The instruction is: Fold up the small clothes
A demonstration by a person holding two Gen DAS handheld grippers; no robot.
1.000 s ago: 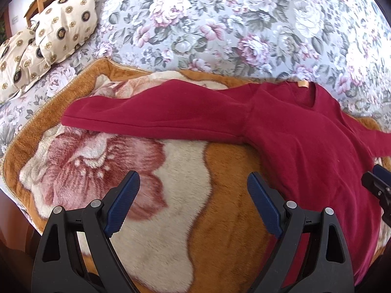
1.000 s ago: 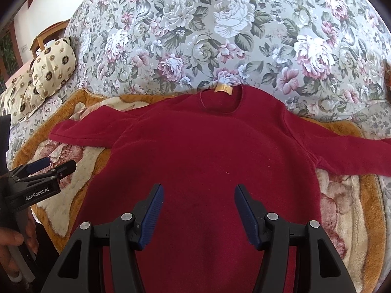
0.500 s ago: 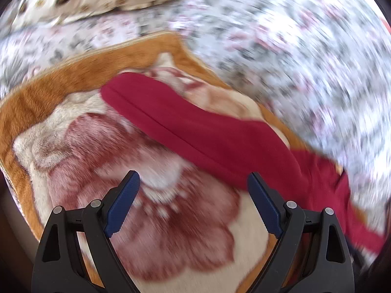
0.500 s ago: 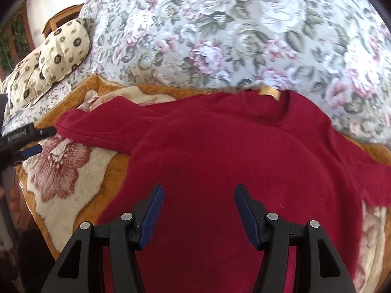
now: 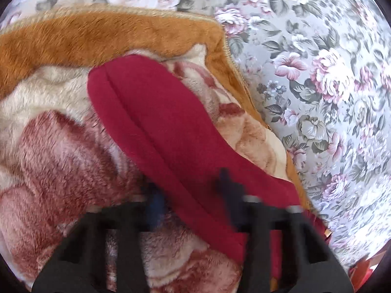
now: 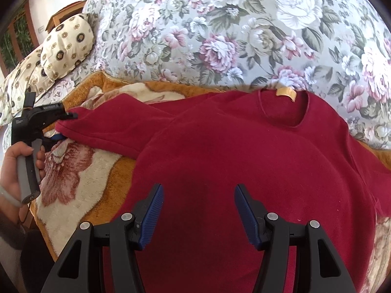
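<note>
Open floral bedspread (image 6: 220, 36) beyond red sweater (image 6: 244, 171): free passage. Plush blanket (image 6: 80, 183) left of sweater body bare, passable. Patterned pillows (image 6: 66, 48) block far left corner. Left gripper (image 6: 63, 124) occupies sleeve end (image 5: 117, 78).

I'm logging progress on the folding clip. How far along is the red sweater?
Barely started. Done: the red sweater lies spread flat, neck label up, on the plush blanket; no fold shows yet. In hand: the left tool has just been closing at the sleeve end, which lies between its blurred fingers; a firm grip can't be confirmed. The right tool hangs open over the body. Left: both sleeves and the body fold.
</note>
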